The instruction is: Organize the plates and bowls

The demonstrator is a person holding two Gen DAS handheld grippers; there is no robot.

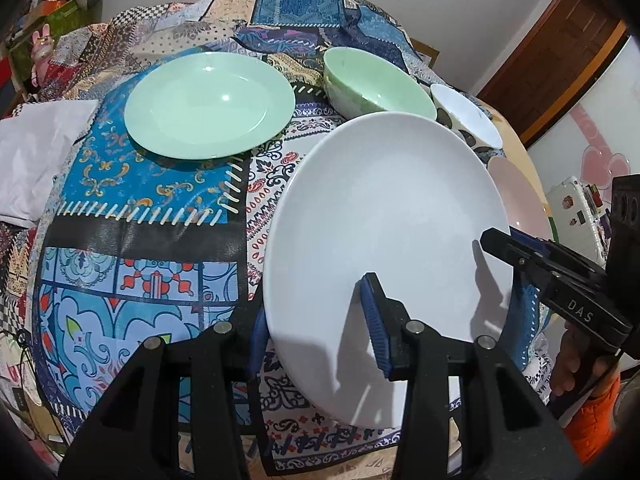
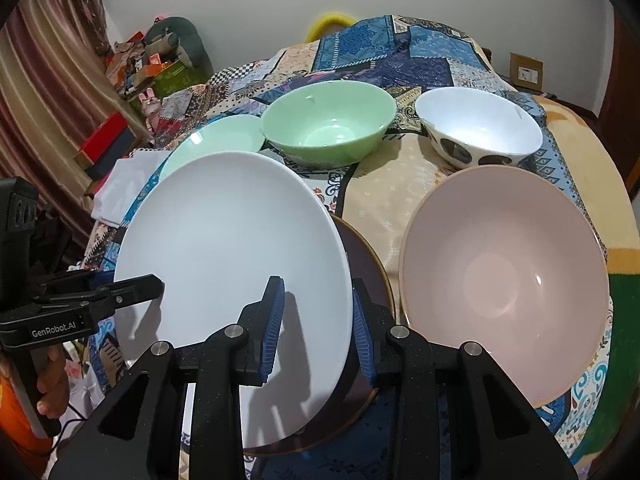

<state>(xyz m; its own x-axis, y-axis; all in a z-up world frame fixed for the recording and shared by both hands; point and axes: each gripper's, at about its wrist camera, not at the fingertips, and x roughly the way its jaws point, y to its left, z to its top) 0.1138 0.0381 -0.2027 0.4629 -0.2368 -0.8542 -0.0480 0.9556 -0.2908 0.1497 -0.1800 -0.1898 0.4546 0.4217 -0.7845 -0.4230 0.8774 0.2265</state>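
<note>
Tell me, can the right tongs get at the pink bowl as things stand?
Probably not right away. The right tongs are clamped on the white plate's rim, so they're occupied. The pink bowl sits just to their right with nothing between them, so once the plate is let go, the way looks free.

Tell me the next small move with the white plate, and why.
Probably carry the white plate toward the green plate for stacking: both the left gripper and right gripper grip its rim, and it sits tilted over a dark plate.
</note>
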